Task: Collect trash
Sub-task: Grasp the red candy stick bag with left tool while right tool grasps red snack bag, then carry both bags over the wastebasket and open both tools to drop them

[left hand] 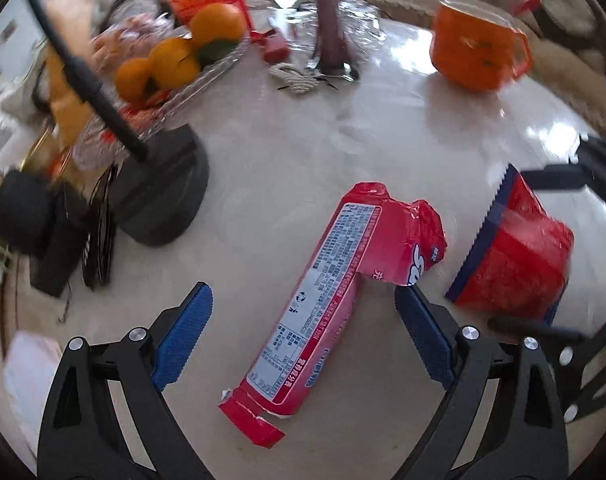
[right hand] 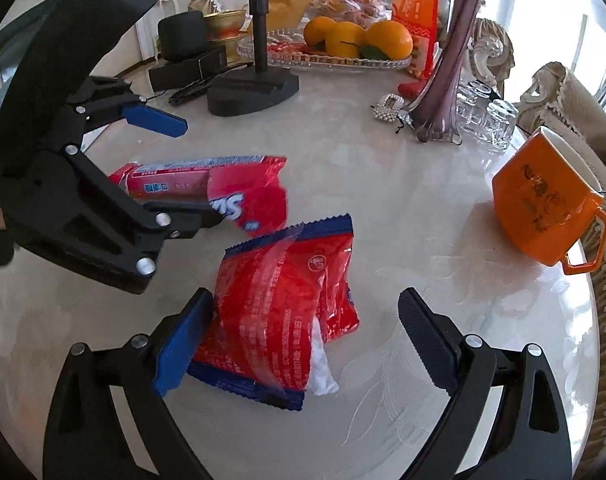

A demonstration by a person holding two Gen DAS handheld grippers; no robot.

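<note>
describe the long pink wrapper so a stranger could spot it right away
On the pale marble table, in front of the glass fruit tray, lie two wrappers. The pink wrapper is the long, flattened tube with a white label panel; its neighbour, the red wrapper, is short and blue-edged.

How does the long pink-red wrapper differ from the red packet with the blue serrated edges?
The long pink-red wrapper is narrow, flattened and torn open at one end; the red packet with blue serrated edges is shorter, wider, puffed, with white tissue showing. The wrapper lies between the left gripper's open jaws, the packet between the right gripper's. Both lie on the table.
</note>
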